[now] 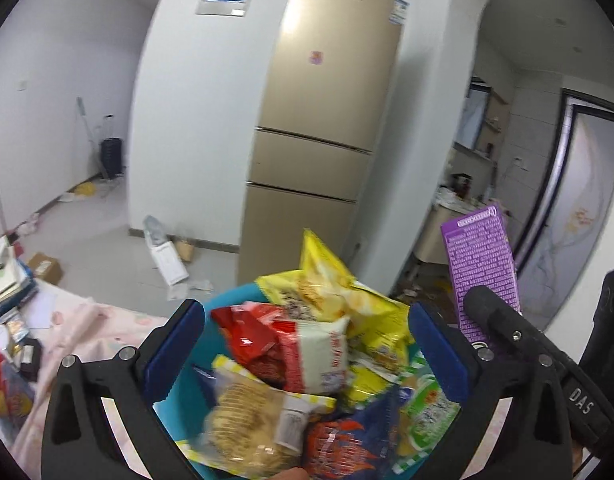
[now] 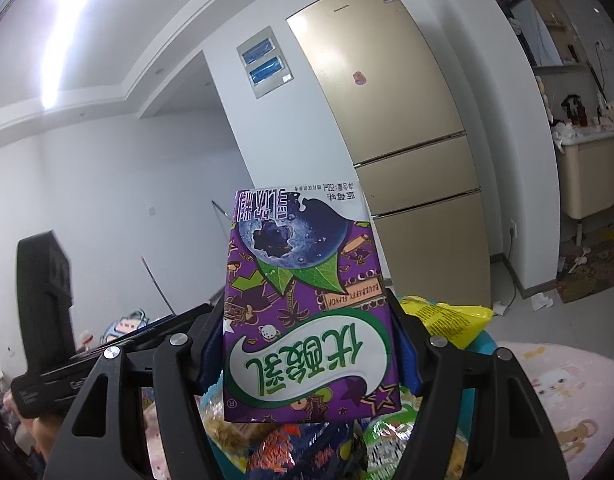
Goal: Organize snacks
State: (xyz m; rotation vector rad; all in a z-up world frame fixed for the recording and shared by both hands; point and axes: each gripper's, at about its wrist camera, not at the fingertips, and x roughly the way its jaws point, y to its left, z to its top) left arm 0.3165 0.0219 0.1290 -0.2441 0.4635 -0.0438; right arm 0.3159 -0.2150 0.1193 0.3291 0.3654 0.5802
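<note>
1. The right gripper (image 2: 307,344) is clamping a purple blueberry drink carton (image 2: 307,312) between its blue pads (image 2: 407,356); the carton is standing upside down, raised above the snacks.
2. The left gripper (image 1: 303,356) is hovering with its fingers spread wide and gripping nothing, framing a teal basket (image 1: 227,300).
3. The basket is holding a heap of snack packets: a yellow bag (image 1: 327,292) on top, a red-and-white packet (image 1: 299,344), a cracker pack (image 1: 247,412).
4. The basket is sitting on a pink patterned cloth (image 1: 87,320), in front of a gold refrigerator (image 1: 323,120).
</note>
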